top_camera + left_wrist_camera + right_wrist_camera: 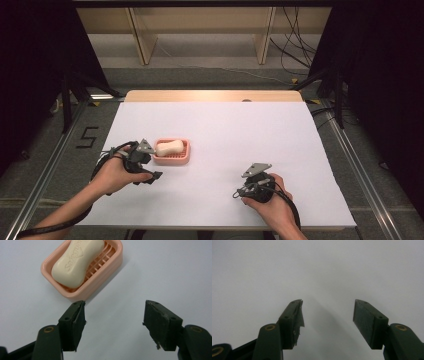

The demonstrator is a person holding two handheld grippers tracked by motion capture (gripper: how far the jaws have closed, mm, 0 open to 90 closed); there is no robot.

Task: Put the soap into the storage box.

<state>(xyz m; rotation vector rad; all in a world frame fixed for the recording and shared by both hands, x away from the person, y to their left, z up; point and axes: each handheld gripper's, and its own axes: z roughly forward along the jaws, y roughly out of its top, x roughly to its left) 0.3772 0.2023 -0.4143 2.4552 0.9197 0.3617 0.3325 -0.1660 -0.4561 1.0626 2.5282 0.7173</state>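
A cream bar of soap [169, 147] [76, 261] lies in a pink slatted soap dish [183, 157] [105, 267] on the white table cover. My left gripper [150, 150] [115, 312] is just left of the dish, held in a hand, open, with nothing between its jaws; the dish's near corner lies just beyond its left jaw. My right gripper [250, 182] [328, 312] rests in the other hand at the front right, open over bare white surface, well apart from the dish.
The white sheet [225, 130] covers most of a wooden table [210, 95]. Metal rails run along both sides of the floor, cables [295, 45] lie behind the table, and a "5" mark [87, 136] is on the floor at left.
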